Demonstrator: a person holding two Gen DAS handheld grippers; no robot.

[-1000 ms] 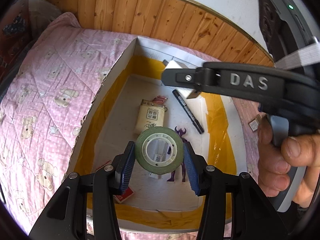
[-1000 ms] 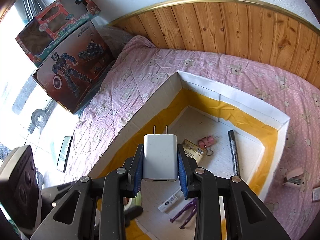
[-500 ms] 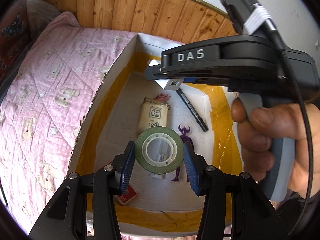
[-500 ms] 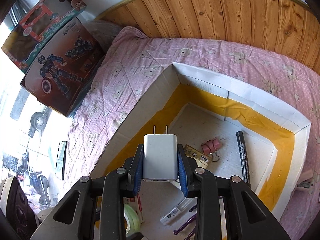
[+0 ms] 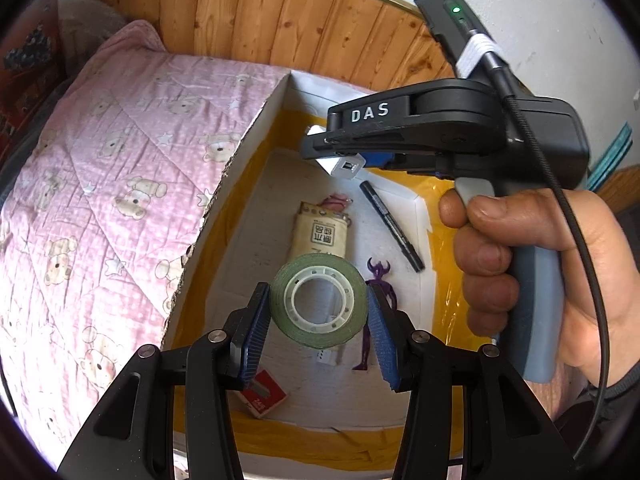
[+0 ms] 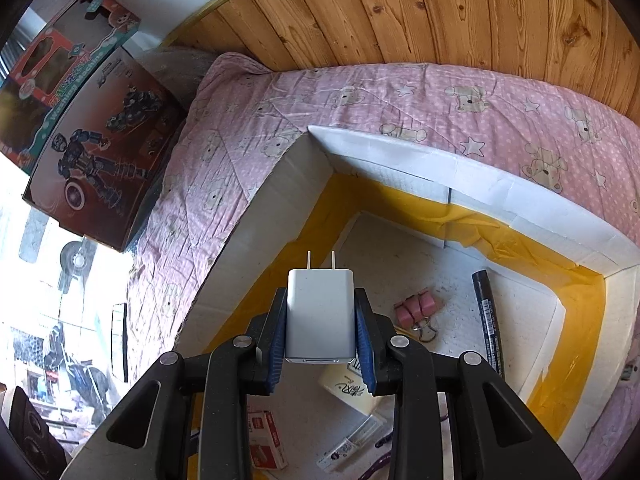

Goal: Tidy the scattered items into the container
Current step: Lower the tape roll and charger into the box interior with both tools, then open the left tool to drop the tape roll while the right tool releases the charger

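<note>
My left gripper (image 5: pixel 318 312) is shut on a green tape roll (image 5: pixel 319 300), held over the near part of a white box (image 5: pixel 256 144) lined with yellow tape. My right gripper (image 6: pixel 320 322) is shut on a white plug charger (image 6: pixel 320 316), prongs forward, above the box's (image 6: pixel 460 168) far left corner. In the left wrist view that right gripper (image 5: pixel 340 160) reaches in from the right, a hand (image 5: pixel 516 264) on its handle, the charger (image 5: pixel 344 166) at its tip. Inside the box lie a black marker (image 5: pixel 392 226), a cream packet (image 5: pixel 320 236), a pink binder clip (image 6: pixel 416 308), a purple figure (image 5: pixel 378 276) and a red card box (image 5: pixel 264 396).
The box rests on a pink quilt with bears (image 5: pixel 100 184), against a wooden headboard (image 6: pixel 440 12). Toy boxes (image 6: pixel 84 120) stand beyond the bed's left edge. A small white strip (image 6: pixel 344 452) lies on the box floor near the purple figure.
My right gripper with the charger has moved down and leftward into the box's far corner; in the left view its hand shifted left. The left gripper and tape roll stayed still.
</note>
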